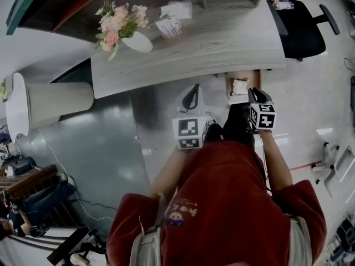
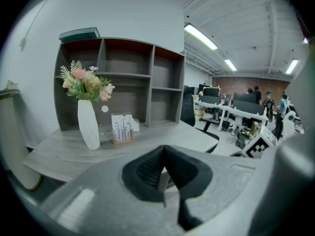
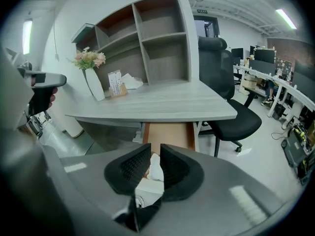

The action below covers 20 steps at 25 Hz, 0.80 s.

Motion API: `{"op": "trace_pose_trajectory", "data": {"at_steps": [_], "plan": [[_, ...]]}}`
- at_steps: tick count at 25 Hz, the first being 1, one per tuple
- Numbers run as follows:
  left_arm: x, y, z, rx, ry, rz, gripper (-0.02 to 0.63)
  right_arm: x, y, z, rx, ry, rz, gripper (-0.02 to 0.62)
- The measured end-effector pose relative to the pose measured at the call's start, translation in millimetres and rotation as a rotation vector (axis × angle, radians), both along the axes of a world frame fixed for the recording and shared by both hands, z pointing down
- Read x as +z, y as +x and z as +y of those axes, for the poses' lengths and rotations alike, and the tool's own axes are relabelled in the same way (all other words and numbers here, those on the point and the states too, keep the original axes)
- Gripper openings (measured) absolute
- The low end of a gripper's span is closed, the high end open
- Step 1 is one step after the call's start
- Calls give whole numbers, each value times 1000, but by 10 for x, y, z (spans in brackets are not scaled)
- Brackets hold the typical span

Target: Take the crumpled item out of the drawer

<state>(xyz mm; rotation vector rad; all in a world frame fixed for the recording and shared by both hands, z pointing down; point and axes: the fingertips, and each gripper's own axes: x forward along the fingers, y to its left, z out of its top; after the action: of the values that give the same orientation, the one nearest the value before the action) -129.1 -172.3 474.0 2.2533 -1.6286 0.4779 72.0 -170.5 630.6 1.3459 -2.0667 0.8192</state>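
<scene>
Just one crumpled white paper wad lies in the single open brown drawer under the grey wooden table. The right claw stands slightly parted over it, and the left claw is clenched, empty.

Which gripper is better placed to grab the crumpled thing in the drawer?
Right. The right gripper faces the open drawer, jaws slightly apart, lined up with the crumpled item; the left gripper is shut, aside.

Grey wood-grain desk against white wall; open shelf unit on top; black office chair alongside; strip lights overhead.
</scene>
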Motion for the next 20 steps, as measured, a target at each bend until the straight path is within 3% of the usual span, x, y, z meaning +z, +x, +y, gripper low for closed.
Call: {"op": "trace_pose_trajectory", "data": {"at_steps": [20], "plan": [[343, 98, -2, -5, -94, -29, 0, 992, -23, 3, -51, -213, 24, 86]]}}
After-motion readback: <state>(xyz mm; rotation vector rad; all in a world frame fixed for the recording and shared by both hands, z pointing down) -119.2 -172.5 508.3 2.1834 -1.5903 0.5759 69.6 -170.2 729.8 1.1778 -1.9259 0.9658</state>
